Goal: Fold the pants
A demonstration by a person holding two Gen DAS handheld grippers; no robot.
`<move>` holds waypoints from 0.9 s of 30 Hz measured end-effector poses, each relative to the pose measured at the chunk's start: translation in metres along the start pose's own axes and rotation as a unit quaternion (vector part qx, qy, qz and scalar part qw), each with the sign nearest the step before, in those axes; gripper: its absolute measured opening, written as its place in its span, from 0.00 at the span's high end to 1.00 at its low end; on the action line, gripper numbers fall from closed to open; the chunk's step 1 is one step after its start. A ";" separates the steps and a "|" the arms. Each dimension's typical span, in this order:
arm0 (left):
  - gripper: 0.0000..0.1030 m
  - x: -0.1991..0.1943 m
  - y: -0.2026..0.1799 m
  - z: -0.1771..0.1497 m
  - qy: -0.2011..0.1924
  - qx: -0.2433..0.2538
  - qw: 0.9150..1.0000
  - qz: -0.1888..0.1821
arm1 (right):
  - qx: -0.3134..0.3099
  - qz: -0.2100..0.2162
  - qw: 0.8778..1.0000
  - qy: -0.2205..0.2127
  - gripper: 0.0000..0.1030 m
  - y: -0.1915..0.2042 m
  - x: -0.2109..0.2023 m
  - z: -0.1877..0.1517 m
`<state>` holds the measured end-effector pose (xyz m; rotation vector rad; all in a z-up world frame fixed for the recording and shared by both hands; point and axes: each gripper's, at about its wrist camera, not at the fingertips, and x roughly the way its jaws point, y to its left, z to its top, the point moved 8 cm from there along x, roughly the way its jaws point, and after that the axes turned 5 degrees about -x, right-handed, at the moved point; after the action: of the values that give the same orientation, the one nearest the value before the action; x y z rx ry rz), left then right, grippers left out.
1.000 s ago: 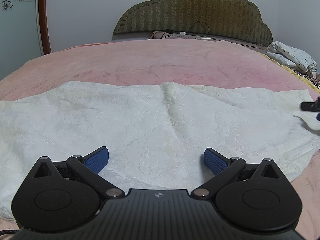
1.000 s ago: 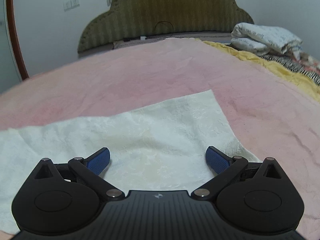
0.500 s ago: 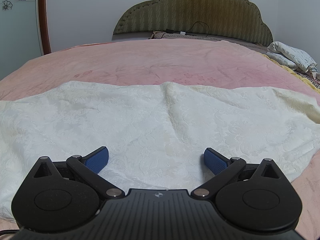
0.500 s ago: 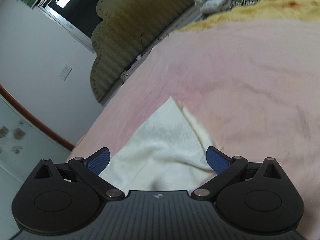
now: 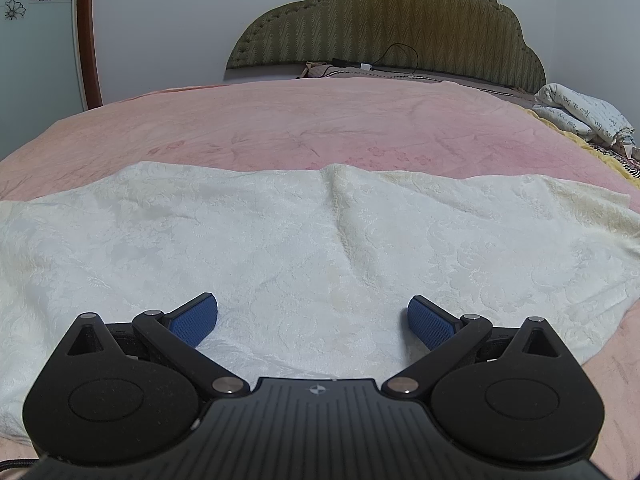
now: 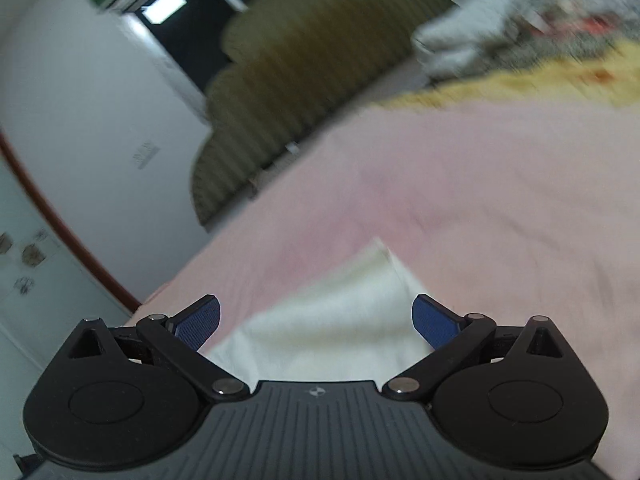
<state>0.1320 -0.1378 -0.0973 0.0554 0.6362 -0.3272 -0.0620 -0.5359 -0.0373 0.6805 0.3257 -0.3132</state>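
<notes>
The white pants [image 5: 304, 240] lie spread flat across the pink bed [image 5: 304, 120]. The left gripper [image 5: 313, 318] sits low over their near edge, its jaws wide open and holding nothing. The right gripper [image 6: 316, 322] is tilted over one end of the pants [image 6: 332, 320], jaws wide open and holding nothing.

The left wrist view is held low and level just above the white pants [image 5: 304, 248], faced straight toward the headboard [image 5: 384, 20]. The right wrist view is rolled sideways and blurred, with only a corner of the pants [image 6: 340, 320] caught close below. Pink bedspread [image 6: 480, 184], headboard and pants are shared by both.
</notes>
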 end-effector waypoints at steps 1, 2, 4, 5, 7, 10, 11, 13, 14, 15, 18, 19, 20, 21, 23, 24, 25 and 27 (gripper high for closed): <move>0.00 0.000 0.000 0.000 0.000 0.000 1.000 0.000 | 0.011 0.007 1.000 0.025 0.00 -0.002 0.011 0.002; 0.00 0.000 0.000 0.000 0.000 0.000 1.000 0.000 | 0.030 0.045 0.996 0.073 0.00 0.001 0.026 -0.002; 0.00 0.000 0.000 0.000 0.000 0.000 1.000 0.000 | 0.052 0.130 0.980 0.140 0.00 0.016 0.051 -0.014; 0.00 0.000 0.000 0.000 0.000 0.000 1.000 0.000 | 0.050 0.137 0.977 0.153 0.00 0.018 0.062 -0.019; 0.00 0.000 0.000 0.000 0.000 0.000 1.000 0.000 | 0.020 0.075 0.985 0.157 0.00 0.011 0.084 -0.022; 0.00 0.000 0.000 0.000 0.000 -0.001 1.000 -0.002 | -0.022 0.033 0.993 0.111 0.00 0.001 0.113 -0.007; 0.00 0.000 0.000 0.000 0.000 -0.001 1.000 -0.002 | -0.010 0.008 0.996 0.087 0.00 -0.003 0.117 0.002; 0.00 -0.001 0.000 0.000 0.000 -0.001 1.000 -0.001 | 0.004 -0.060 0.997 0.038 0.00 -0.011 0.115 0.019; 0.00 -0.001 0.000 0.000 0.000 -0.001 1.000 -0.002 | 0.006 -0.074 0.997 0.010 0.00 -0.011 0.109 0.027; 0.00 -0.001 0.000 0.000 0.000 -0.001 1.000 -0.002 | 0.011 -0.061 0.998 -0.018 0.00 -0.008 0.099 0.034; 0.00 -0.001 0.000 0.000 0.000 0.001 1.000 0.000 | 0.018 0.011 0.999 -0.033 0.00 0.003 0.077 0.037; 0.00 -0.001 0.000 0.000 0.000 0.000 1.000 -0.001 | 0.016 0.027 0.999 -0.012 0.00 0.005 0.075 0.034; 0.00 -0.001 0.000 0.000 0.000 0.000 1.000 -0.001 | 0.019 0.040 0.999 0.022 0.00 0.009 0.079 0.030; 0.00 -0.001 0.000 0.000 0.000 0.000 1.000 -0.001 | 0.026 0.054 0.997 0.050 0.00 0.010 0.081 0.024; 0.00 -0.001 0.000 0.000 0.000 0.000 1.000 -0.001 | 0.039 0.103 0.986 0.123 0.00 0.017 0.093 0.004; 0.00 -0.001 0.000 0.000 0.000 0.001 1.000 -0.001 | 0.031 0.109 0.981 0.157 0.00 0.020 0.101 -0.008; 0.00 -0.001 0.000 0.000 0.000 0.000 1.000 -0.001 | 0.005 0.078 0.982 0.171 0.00 0.019 0.109 -0.016; 0.00 -0.001 0.000 0.000 0.000 0.000 1.000 -0.001 | -0.074 0.001 0.987 0.140 0.00 0.014 0.120 -0.016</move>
<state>0.1309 -0.1378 -0.0968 0.0550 0.6368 -0.3297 0.0486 -0.5356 -0.0879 0.5783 0.6099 -0.1877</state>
